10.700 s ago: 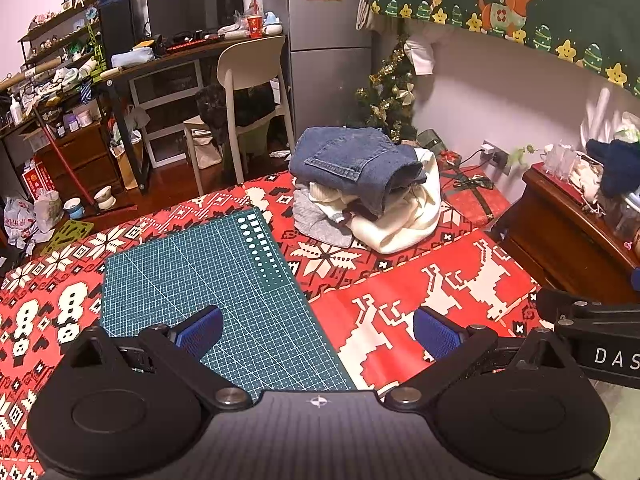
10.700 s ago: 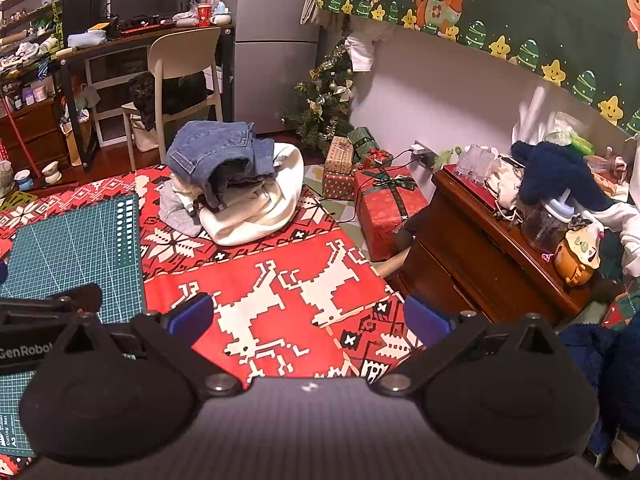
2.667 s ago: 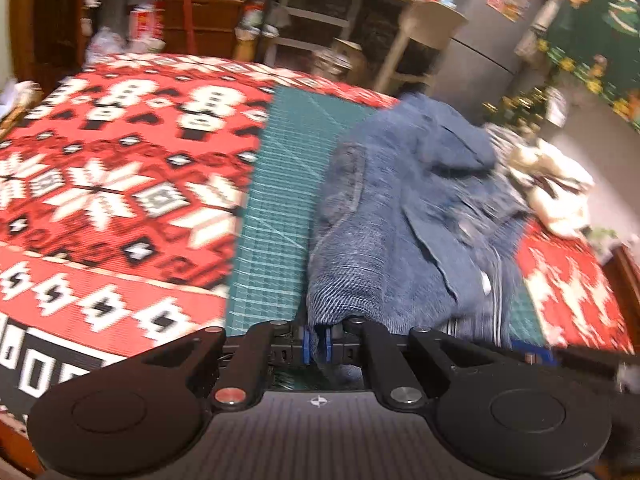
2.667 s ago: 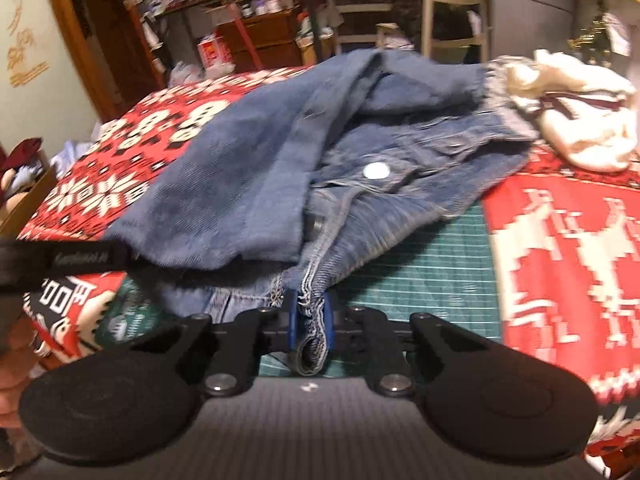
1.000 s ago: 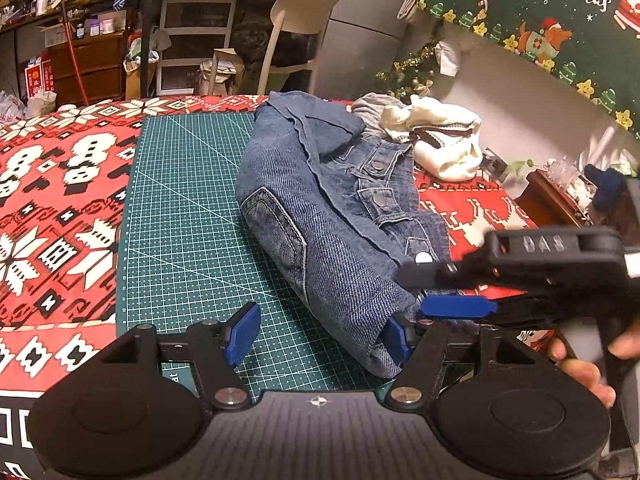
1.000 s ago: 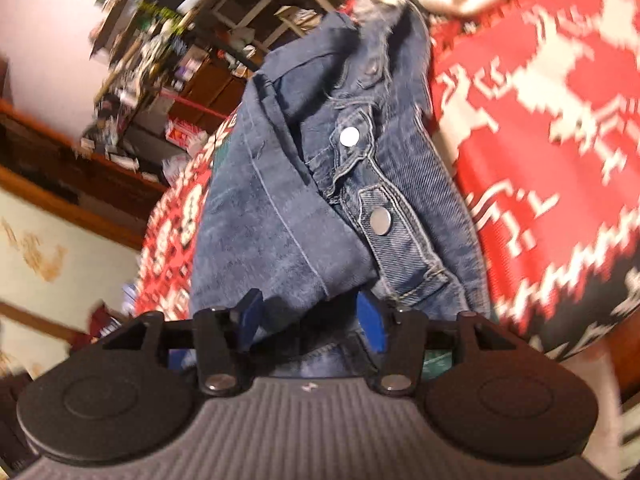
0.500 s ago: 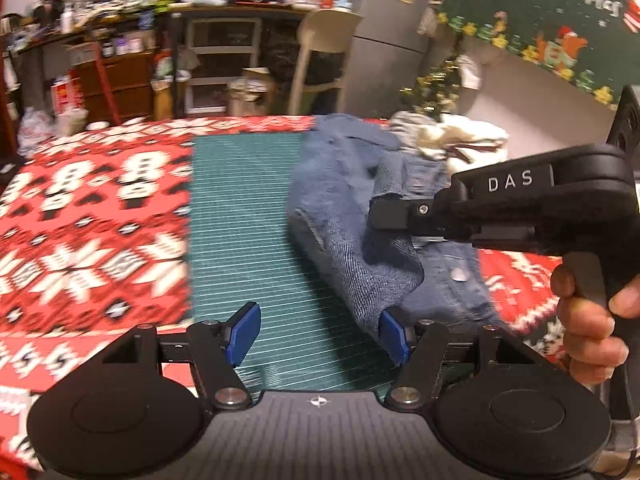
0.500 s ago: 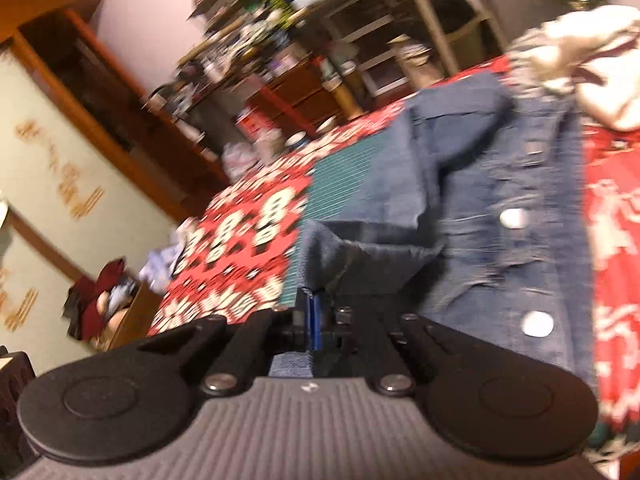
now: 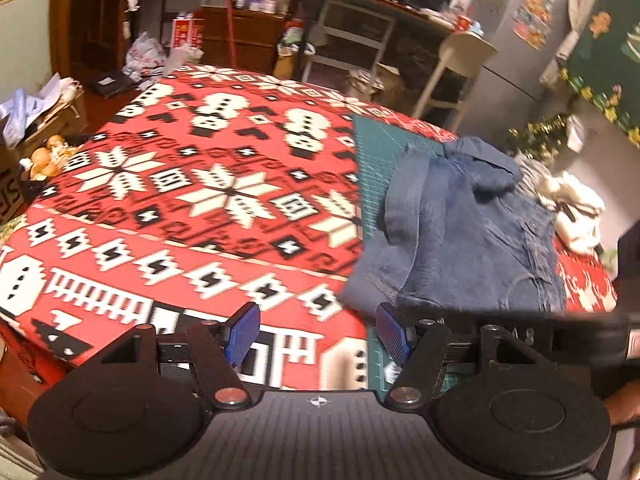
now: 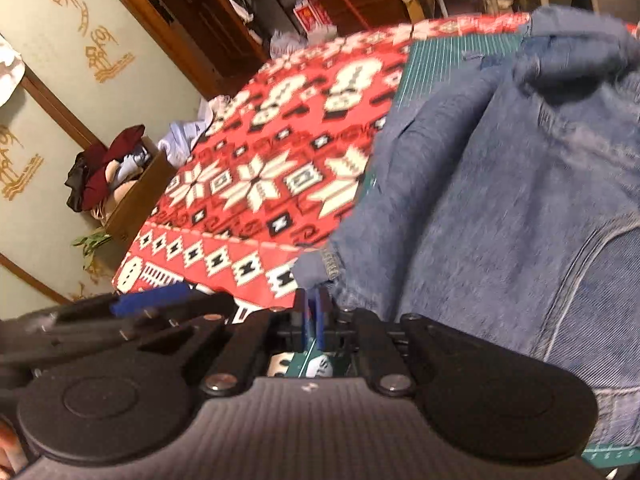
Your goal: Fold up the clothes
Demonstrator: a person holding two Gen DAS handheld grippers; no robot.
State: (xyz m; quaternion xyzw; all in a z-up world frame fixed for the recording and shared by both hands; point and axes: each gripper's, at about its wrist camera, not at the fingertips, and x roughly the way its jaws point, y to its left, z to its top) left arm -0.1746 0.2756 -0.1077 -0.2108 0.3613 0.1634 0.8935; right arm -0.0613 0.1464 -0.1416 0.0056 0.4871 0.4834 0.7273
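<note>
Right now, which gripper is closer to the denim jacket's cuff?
Right. The right gripper, jaws opening slightly, has the denim jacket cuff between its pads. The left gripper stands open beside it, over the tablecloth, holding nothing.

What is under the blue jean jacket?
Under the denim jacket lies a green cutting mat, on the red patterned cloth. The jacket hides most of the mat, so anything else beneath it can't be seen.

Definitely a lived-in home, decked out for Christmas: red knitted-pattern snowflake tablecloth point(image 9: 208, 200), small tinsel-wrapped Christmas tree point(image 9: 540, 140) in the corner, grey fridge point(image 9: 520, 40) covered in stickers, cluttered dark wooden desk point(image 9: 360, 4) with a cream plastic chair point(image 9: 460, 56). Possibly a bedroom-kitchen combo, too blurry to call.
</note>
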